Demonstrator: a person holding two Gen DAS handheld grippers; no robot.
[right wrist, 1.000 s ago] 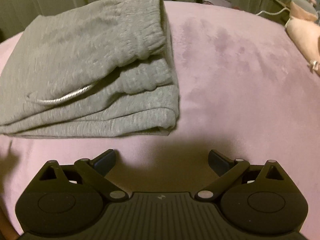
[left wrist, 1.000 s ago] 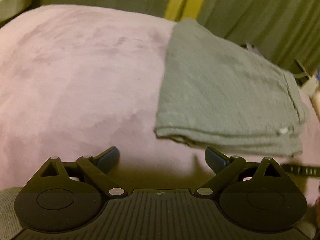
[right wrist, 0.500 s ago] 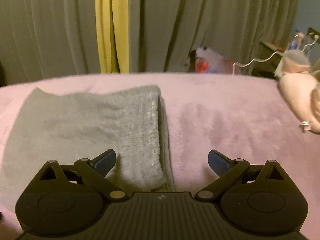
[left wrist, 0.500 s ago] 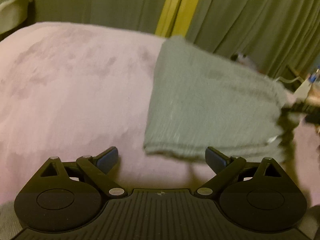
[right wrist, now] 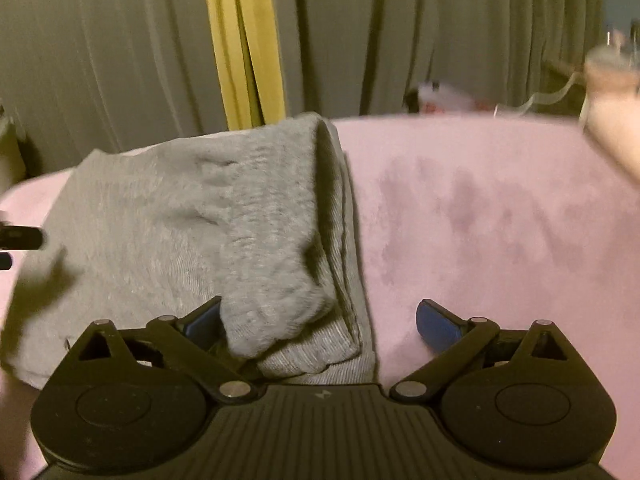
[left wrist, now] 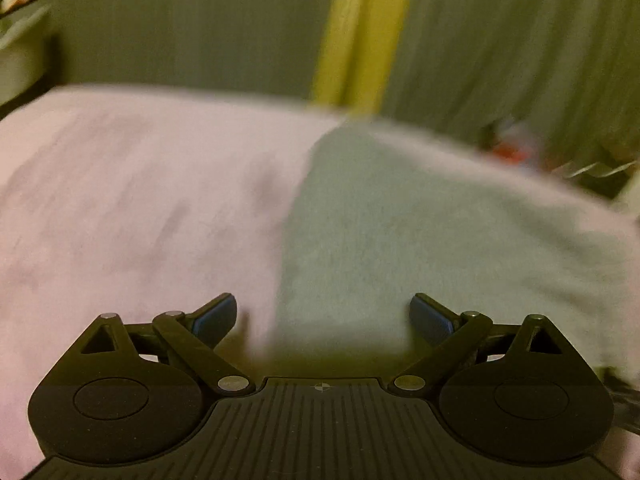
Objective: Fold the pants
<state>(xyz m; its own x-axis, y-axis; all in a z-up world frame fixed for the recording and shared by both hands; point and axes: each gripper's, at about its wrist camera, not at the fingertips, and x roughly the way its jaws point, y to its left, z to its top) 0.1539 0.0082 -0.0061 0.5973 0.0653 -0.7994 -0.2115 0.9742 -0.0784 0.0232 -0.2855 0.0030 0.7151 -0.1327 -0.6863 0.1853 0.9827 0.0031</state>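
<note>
grey folded pants [right wrist: 192, 232] lie on pink bedding [right wrist: 500, 220], both claws [left wrist: 323, 316] [right wrist: 318, 320] spread apart.

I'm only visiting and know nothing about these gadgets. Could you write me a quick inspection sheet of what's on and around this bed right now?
Surface: pink plush blanket, bare to the right of the pants.
Job's things: grey pants, folded into a stacked bundle, elastic waistband on top at its right edge.
Clutter: blurred pale objects at the far right; cannot tell what.
Grippers: left gripper and right gripper, jaws open, holding nothing; the pants' near edge lies between the right one's jaws.
Cables: a pale cord beyond the bed, blurred.
Surroundings: grey-green curtains, yellow strip.
</note>
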